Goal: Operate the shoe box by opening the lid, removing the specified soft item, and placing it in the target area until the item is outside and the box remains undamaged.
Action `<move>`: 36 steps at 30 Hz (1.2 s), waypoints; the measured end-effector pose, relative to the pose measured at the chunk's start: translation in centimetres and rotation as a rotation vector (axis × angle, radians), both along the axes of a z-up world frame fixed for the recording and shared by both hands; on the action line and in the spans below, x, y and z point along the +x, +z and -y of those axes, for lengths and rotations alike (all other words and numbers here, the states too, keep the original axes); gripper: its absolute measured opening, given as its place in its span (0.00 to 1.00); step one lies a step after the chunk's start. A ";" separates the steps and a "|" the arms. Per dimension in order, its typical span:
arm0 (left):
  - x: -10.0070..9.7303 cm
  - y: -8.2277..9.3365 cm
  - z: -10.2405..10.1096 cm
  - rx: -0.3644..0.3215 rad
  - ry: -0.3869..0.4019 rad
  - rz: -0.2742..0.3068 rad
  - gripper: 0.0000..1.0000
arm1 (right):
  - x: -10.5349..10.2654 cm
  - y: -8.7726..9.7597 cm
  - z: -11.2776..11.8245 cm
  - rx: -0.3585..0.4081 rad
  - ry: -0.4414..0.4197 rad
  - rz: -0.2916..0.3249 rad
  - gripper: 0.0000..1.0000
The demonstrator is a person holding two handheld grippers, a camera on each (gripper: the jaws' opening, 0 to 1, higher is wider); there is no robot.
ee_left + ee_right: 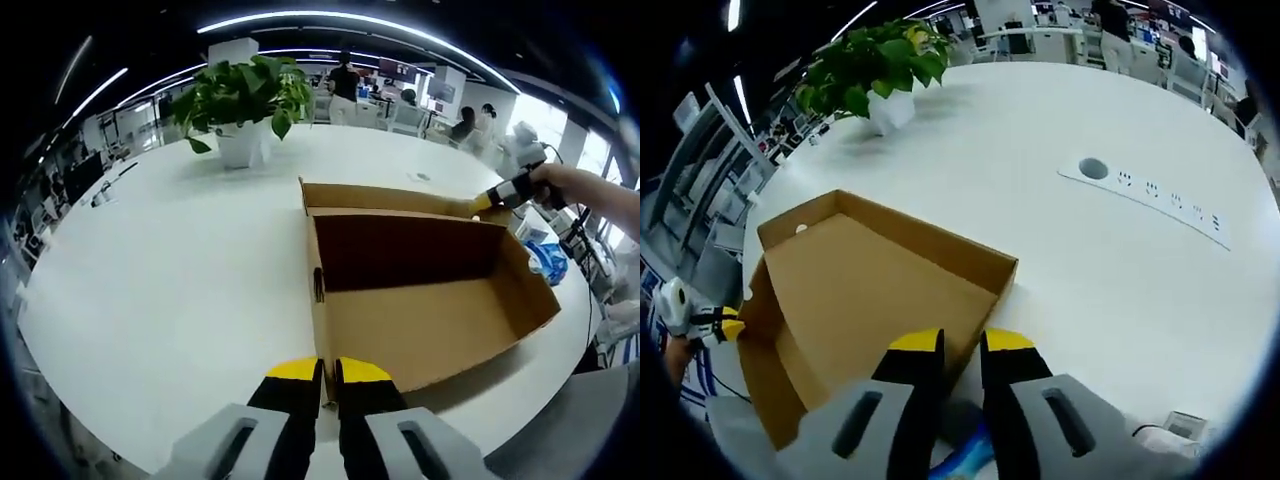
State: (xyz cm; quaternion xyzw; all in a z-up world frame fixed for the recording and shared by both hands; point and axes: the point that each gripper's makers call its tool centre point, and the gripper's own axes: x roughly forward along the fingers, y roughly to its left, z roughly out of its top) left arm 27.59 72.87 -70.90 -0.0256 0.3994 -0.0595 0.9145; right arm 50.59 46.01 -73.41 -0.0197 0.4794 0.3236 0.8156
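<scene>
Your left tongs (328, 385) sit nearly closed at the near wall of the open shoe box (420, 300) on the white table (170, 270), though whether they pinch the cardboard you cannot tell. Your right tongs (962, 365) are parted over the box's (860, 290) rim, gripping nothing. The left gripper view shows something blue (548, 262) beyond the box, too blurred to identify; the right gripper view shows a potted plant (875, 70) and a power strip (1155, 197).
</scene>
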 end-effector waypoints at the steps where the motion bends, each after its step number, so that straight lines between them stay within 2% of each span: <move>1: 0.0 0.0 0.0 -0.003 0.002 0.000 0.05 | 0.0 0.1 0.1 0.000 -0.005 0.003 0.09; 6: 0.0 0.0 0.0 -0.003 0.002 0.001 0.05 | 0.0 1.0 0.4 0.010 -0.032 0.005 0.05; 12: 0.0 0.0 0.0 0.003 -0.002 0.001 0.05 | -0.1 1.4 0.6 -0.005 -0.014 0.024 0.04; 36: -0.2 0.0 0.1 0.003 -0.006 0.007 0.05 | -0.7 6.0 0.9 0.020 0.023 0.150 0.02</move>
